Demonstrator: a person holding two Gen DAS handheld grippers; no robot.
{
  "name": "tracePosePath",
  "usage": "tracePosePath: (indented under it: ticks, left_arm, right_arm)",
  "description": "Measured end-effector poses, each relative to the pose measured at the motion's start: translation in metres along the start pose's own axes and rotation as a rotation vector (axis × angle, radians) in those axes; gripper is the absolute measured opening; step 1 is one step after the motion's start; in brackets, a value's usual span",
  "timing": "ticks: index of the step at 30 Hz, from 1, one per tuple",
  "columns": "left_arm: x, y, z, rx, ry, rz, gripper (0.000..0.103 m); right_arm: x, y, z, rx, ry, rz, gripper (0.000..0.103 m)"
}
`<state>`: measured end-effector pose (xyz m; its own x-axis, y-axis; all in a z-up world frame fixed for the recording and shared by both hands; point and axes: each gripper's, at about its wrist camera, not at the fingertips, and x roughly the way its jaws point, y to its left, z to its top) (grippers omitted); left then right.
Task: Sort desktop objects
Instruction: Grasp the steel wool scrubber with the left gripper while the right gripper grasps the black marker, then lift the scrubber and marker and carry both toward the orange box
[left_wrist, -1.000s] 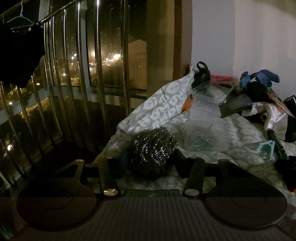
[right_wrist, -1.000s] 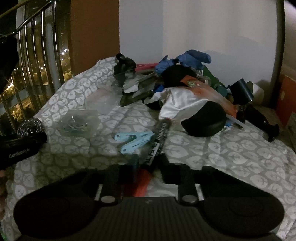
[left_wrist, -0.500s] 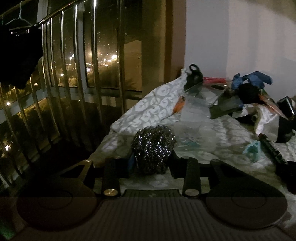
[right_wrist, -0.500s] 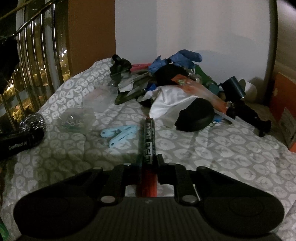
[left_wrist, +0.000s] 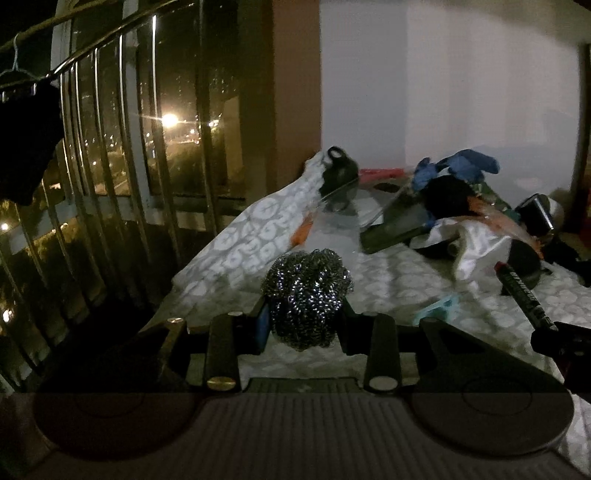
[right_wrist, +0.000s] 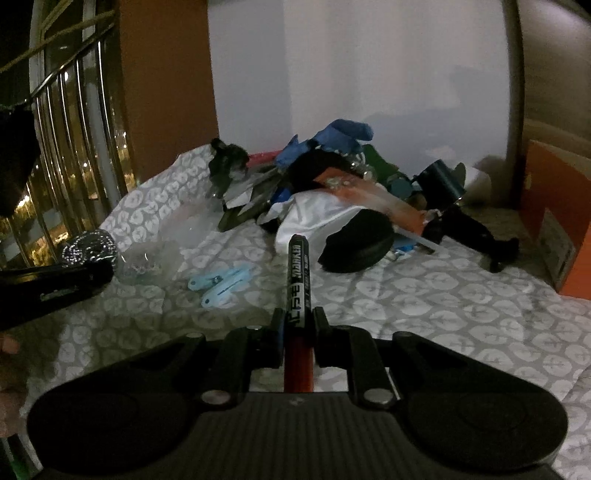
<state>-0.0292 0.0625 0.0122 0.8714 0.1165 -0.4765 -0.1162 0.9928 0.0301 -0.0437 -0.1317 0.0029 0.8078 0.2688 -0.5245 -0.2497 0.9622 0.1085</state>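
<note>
We hold a steel scourer (left_wrist: 306, 300) in our left gripper (left_wrist: 303, 325), the jaws closed on its sides, and a marker (right_wrist: 298, 284) in our right gripper (right_wrist: 298, 332), the jaws narrow and clamped on its barrel with the black cap end pointing ahead and the red end toward us. Both things appear lifted clear of the patterned cloth (right_wrist: 424, 295) that covers the surface. Taking the marker as our landmark: pale blue clips (right_wrist: 221, 282) lie on the cloth just left of it, a clear plastic bag (right_wrist: 155, 258) lies further left, and beyond its tip sits a heap with a white cloth (right_wrist: 317, 218), a black round case (right_wrist: 360, 245) and a blue glove (right_wrist: 332, 136). To do this step well, we judge we should keep both grips firm, since the scourer is springy and the marker could pivot, carry each low over the cloth, and set each down with its own kind, well apart from the heap.
</note>
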Motion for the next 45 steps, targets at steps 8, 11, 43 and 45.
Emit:
tracePosePath:
  ticks: [8,11,43,45]
  left_arm:
    - [-0.005,-0.020,0.006,0.030,-0.006,0.004,0.035]
    - [-0.009,-0.027,0.007,0.037,-0.009,0.002,0.035]
    - [-0.037,-0.103,0.020,0.137,-0.060,-0.054,0.035]
    - [-0.037,-0.108,0.020,0.140,-0.059,-0.060,0.035]
  right_arm:
    - [-0.013,-0.018,0.000,0.027,-0.031,0.016,0.013]
    - [-0.017,-0.025,0.000,0.038,-0.038,0.022,0.013]
    - [-0.062,-0.079,-0.004,0.131,-0.133,0.017,0.013]
    - [-0.065,-0.083,-0.006,0.136,-0.136,0.013,0.013]
